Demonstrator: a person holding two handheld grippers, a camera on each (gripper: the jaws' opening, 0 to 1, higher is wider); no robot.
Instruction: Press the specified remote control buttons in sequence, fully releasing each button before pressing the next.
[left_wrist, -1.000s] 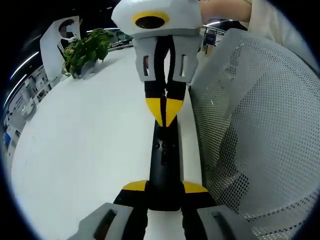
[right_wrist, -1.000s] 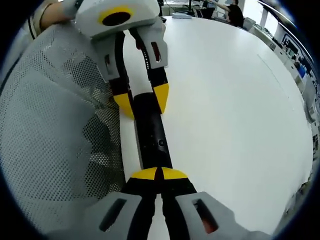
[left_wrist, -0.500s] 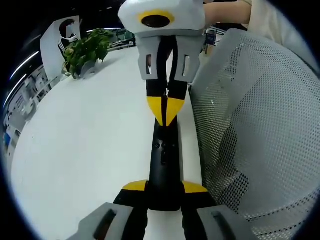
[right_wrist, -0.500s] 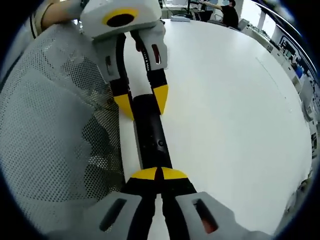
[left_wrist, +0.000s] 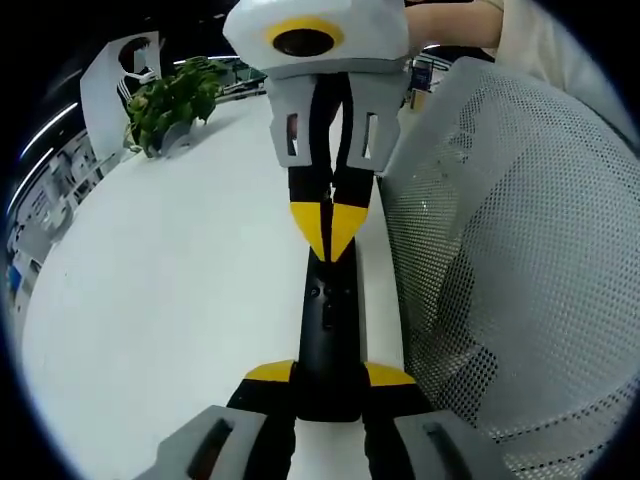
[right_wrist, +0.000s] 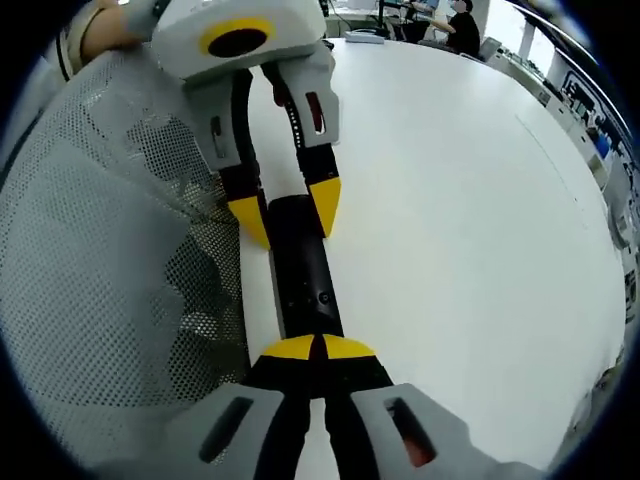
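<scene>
A black remote control (left_wrist: 327, 330) lies lengthwise along the edge of a white table (left_wrist: 170, 290), beside a grey mesh chair back (left_wrist: 500, 260). The left gripper (left_wrist: 328, 377) clamps one end of it between its yellow tips. The right gripper (right_wrist: 317, 349), jaws closed together, has its tips touching the remote's upper face. A potted plant (left_wrist: 175, 100) stands well apart.

Spreading wide across both views, a smooth white tabletop (left_wrist: 180, 300), gleaming under bright office light. Pressing against its edge, a grey perforated-mesh chair back (left_wrist: 500, 260). Sitting at the far end, a leafy green potted plant (left_wrist: 175, 100) beside a white curved stand (left_wrist: 115, 85). Lining the distance, blurred office desks (right_wrist: 590, 110).
</scene>
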